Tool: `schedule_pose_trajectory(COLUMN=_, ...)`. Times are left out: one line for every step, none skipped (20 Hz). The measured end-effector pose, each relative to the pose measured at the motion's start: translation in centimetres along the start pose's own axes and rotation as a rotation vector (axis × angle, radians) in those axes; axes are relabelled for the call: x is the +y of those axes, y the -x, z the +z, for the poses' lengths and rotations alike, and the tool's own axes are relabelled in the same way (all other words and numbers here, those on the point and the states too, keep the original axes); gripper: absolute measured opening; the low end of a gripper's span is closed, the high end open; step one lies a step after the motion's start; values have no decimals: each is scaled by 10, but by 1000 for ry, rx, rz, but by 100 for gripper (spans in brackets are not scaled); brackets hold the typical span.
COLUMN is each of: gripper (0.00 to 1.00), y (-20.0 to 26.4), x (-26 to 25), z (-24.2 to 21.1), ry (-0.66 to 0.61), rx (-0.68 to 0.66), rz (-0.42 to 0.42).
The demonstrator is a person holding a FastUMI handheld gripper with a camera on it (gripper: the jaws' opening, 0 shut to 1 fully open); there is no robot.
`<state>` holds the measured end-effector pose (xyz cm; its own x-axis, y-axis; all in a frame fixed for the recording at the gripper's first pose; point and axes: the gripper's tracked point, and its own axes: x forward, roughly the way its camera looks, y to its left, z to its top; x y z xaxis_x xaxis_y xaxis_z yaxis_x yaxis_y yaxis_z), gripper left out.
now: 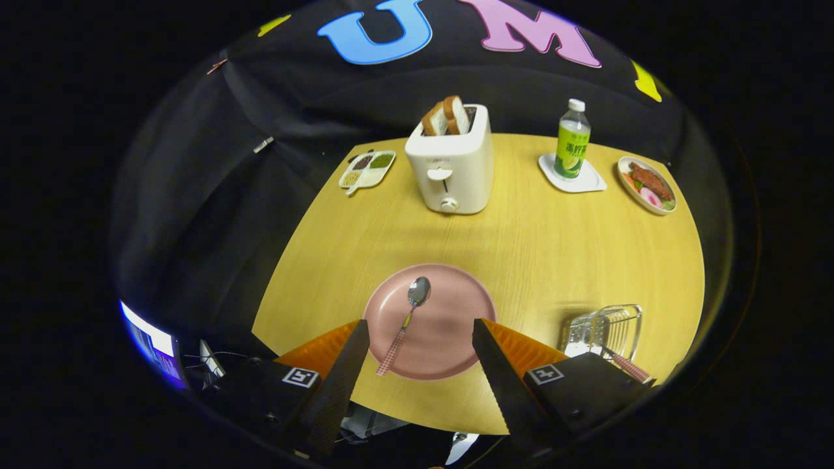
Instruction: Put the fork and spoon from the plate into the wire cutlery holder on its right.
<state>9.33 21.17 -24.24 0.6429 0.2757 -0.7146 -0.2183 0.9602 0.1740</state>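
Yellow wood tabletop (534,254) against a black cloth wall is the whole stage. Nearest are the gripper (421,332) and its two dark fingers (345,365), spread wide with nothing between them, hanging over the near part of the pink plate (456,319). On that plate, between the fingers and a little ahead of them, lies the spoon (405,320) — bowl pointing away, checked handle slanting back toward the left finger. To the plate's right stands the wire cutlery holder (603,329), partly hidden behind the gripper body; a checked handle (629,367) sticks out of it, most likely the fork already delivered, though its head cannot be made out.

So the spoon looks like the piece left. It should be light and rigid, but thin and lying flat on a smooth glazed plate, so it may skid or pivot under the fingertips. The patterned handle near its middle seems the better hold — less slick than the polished bowl, and it leaves the bowl free to drop into the holder.

Farther off: a white toaster (449,166) with bread slices (447,116), a divided dish (367,169) to its left, a bottle (573,140) on a white coaster (589,182), and a food plate (647,185) at the far right.
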Motion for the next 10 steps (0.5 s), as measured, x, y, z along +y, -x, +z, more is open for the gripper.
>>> schedule_pose_trajectory(gripper=100, y=-12, x=4, z=-8, ry=3, rx=33, rz=-2)
schedule_pose_trajectory(gripper=100, y=-23, x=9, z=-16, ry=3, rx=66, rz=-3)
schedule_pose_trajectory(gripper=99, y=-31, x=12, z=-23, ry=-3, rx=93, rz=-2)
schedule_pose_trajectory(gripper=100, y=-41, x=14, z=-29, ry=-10, rx=118, rz=-9)
schedule_pose_trajectory(gripper=100, y=-51, x=16, z=-35, ry=-16, rx=142, rz=-12)
schedule_pose_trajectory(gripper=100, y=-60, x=17, z=-41, ry=-20, rx=169, rz=-22)
schedule_pose_trajectory(gripper=100, y=-68, x=13, z=-46, ry=-26, rx=193, rz=-41)
schedule_pose_trajectory(gripper=100, y=-74, x=9, z=-52, ry=-37, rx=213, rz=-66)
schedule_pose_trajectory(gripper=100, y=-79, x=7, z=-57, ry=-51, rx=228, rz=-84)
schedule_pose_trajectory(gripper=99, y=-82, x=7, z=-59, ry=-66, rx=241, rz=-93)
